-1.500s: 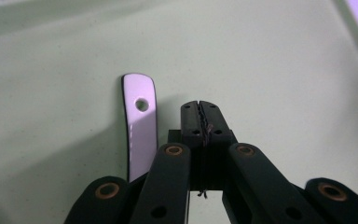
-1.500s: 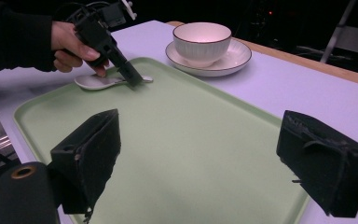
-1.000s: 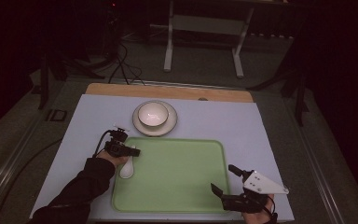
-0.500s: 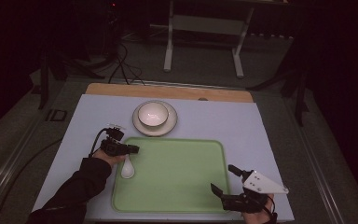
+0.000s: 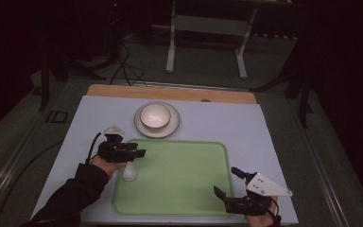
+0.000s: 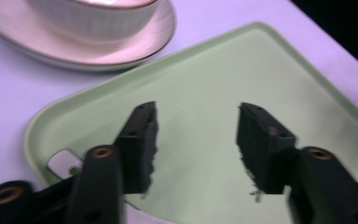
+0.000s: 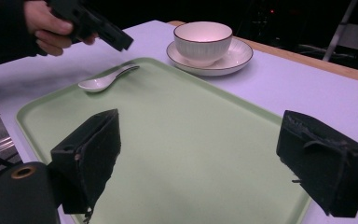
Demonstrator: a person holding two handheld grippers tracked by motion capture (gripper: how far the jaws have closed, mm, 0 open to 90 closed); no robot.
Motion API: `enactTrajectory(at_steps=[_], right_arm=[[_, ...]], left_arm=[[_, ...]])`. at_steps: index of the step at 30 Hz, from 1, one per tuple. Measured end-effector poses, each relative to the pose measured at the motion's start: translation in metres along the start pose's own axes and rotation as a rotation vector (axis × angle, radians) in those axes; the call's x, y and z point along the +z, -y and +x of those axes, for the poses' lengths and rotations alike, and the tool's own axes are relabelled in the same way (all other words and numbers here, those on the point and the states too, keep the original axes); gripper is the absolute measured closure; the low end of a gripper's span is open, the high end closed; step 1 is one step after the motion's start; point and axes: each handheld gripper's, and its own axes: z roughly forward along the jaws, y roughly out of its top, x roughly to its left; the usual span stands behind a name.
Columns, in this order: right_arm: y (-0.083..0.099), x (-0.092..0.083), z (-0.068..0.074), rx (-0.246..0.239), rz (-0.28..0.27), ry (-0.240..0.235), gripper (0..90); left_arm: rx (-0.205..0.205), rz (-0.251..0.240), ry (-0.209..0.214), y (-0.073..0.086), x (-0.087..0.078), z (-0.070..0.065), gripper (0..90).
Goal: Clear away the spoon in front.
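A person's left hand (image 5: 105, 163) is holding the left gripper (image 5: 134, 153) over the near-left part of the desk (image 5: 217, 125), just above the left rim of a green tray (image 5: 179, 179). In the left gripper view its jaws are standing apart with nothing between them, pointing across the tray's far-left corner. A white spoon (image 5: 129, 172) is lying just below that gripper, its bowl resting on the tray's left edge and its handle reaching toward the tray's far-left corner; in the right gripper view the spoon (image 7: 103, 80) is lying free, not touched by the gripper hovering above it.

Beyond the tray, toward the far edge of the desk and left of its middle, a white bowl (image 5: 155, 115) is sitting upright on a saucer (image 5: 172, 126), and the saucer is lying just beside the tray's far rim.

The tray is occupying the near middle of the desk, its surface bare apart from the spoon.

At the near-right corner of the tray, the right gripper (image 5: 224, 182) is hovering with its jaws spread wide and empty, pointing across the tray toward the bowl.
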Motion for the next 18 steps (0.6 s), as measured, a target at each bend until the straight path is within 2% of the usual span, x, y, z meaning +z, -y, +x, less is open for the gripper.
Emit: enactTrajectory(at_steps=[5,12,18], right_arm=[[0.000,0.000,0.000,-0.002,0.001,-0.002,13.3],[0.000,0.000,0.001,-0.002,0.002,-0.002,13.3],[0.000,0.002,0.001,-0.001,0.007,-0.004,13.3]], left_arm=[[0.021,-0.009,-0.012,0.000,-0.011,-0.009,42.9],[0.020,-0.044,0.002,0.006,-0.027,-0.014,42.3],[0.036,-0.060,0.016,0.017,-0.037,-0.019,32.8]])
